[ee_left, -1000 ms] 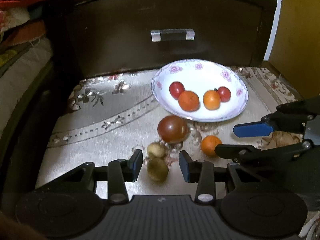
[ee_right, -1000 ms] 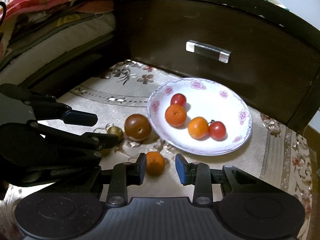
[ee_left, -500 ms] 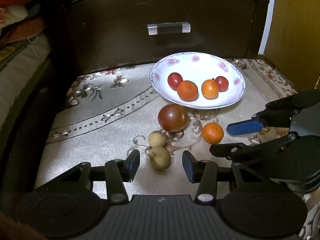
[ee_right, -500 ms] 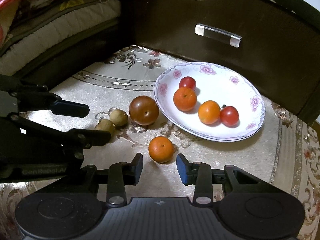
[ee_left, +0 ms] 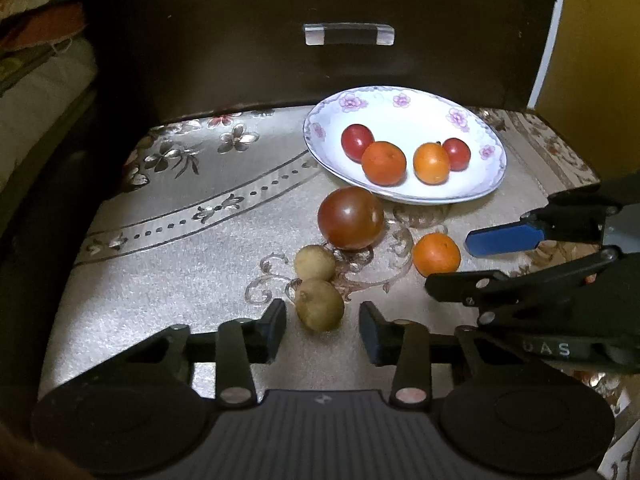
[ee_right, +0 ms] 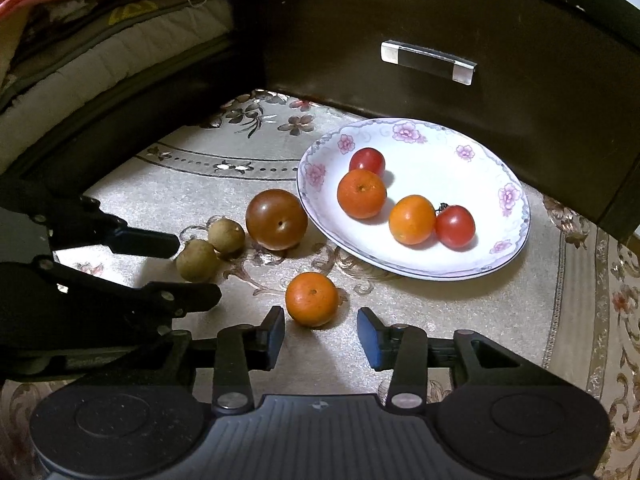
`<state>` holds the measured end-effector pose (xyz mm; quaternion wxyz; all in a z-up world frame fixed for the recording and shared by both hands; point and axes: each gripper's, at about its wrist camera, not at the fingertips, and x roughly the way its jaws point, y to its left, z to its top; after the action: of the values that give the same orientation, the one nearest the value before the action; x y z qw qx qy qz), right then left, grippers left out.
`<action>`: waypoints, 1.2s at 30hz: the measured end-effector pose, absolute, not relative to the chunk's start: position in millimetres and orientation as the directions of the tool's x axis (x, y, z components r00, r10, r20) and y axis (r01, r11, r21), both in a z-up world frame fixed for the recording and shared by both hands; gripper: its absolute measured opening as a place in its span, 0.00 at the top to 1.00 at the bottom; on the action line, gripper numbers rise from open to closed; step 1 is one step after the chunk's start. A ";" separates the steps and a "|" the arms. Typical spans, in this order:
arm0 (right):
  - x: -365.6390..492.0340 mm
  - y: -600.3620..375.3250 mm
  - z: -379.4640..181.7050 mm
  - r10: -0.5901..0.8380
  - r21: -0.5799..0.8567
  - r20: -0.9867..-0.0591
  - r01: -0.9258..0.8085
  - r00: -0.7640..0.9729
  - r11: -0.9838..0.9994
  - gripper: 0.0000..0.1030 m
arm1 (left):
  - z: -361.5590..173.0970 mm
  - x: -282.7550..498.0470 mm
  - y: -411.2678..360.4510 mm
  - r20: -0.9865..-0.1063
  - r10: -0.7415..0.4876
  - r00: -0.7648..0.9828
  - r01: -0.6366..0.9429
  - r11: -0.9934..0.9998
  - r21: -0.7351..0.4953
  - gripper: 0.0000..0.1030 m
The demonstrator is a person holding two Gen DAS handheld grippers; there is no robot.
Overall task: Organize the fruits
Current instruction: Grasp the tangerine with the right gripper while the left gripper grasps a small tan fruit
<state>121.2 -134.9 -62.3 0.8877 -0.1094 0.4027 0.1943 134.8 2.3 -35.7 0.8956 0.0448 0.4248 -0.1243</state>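
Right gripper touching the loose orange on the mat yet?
Apart. The right wrist view shows bare mat between the loose orange and both open fingers of the right gripper.

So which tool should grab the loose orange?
Right. The right tool is open with the orange just ahead, between its fingertips; the left tool faces a longan.

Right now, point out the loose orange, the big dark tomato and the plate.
loose orange (ee_right: 312,299), right wrist view, centre of its skin.
big dark tomato (ee_left: 351,218), left wrist view, middle of its top.
plate (ee_right: 440,160), right wrist view, bare white inside.
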 end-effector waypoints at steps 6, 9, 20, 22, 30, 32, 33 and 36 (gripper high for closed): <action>125.9 -134.9 -64.1 0.261 -0.021 -0.756 -0.422 0.600 0.906 0.61 | -35.8 137.1 0.7 -0.772 -0.199 0.604 0.267 0.963 -0.040 0.66; 129.1 -134.2 -65.9 0.257 -0.020 -0.758 -0.415 0.600 0.910 0.61 | -38.1 136.7 0.1 -0.776 -0.196 0.599 0.264 0.964 -0.040 0.68; 131.7 -129.9 -68.4 0.241 -0.048 -0.752 -0.416 0.613 0.908 0.62 | -38.0 139.7 -1.4 -0.774 -0.187 0.605 0.254 0.966 -0.035 0.68; 131.7 -130.2 -68.5 0.241 -0.047 -0.751 -0.414 0.615 0.909 0.62 | -38.0 139.5 -1.6 -0.773 -0.186 0.606 0.256 0.966 -0.032 0.68; 131.5 -129.9 -66.0 0.228 -0.059 -0.765 -0.418 0.602 0.906 0.76 | -36.5 138.7 -1.5 -0.777 -0.202 0.597 0.267 0.963 -0.045 0.69; 130.1 -131.0 -64.8 0.226 -0.057 -0.771 -0.417 0.596 0.907 0.76 | -35.6 135.5 -3.9 -0.776 -0.212 0.593 0.286 0.957 -0.042 0.69; 128.8 -131.9 -63.9 0.227 -0.055 -0.773 -0.420 0.592 0.906 0.76 | -35.3 133.7 -5.5 -0.776 -0.215 0.593 0.292 0.955 -0.042 0.69; 123.0 -135.0 -61.6 0.222 -0.064 -0.775 -0.423 0.591 0.904 0.76 | -32.5 128.5 -9.4 -0.775 -0.225 0.590 0.312 0.949 -0.038 0.69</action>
<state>123.0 -135.0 -61.6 0.8836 -0.1215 0.4136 0.1827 128.5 -9.4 -32.5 0.8902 0.0507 0.4269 -0.1507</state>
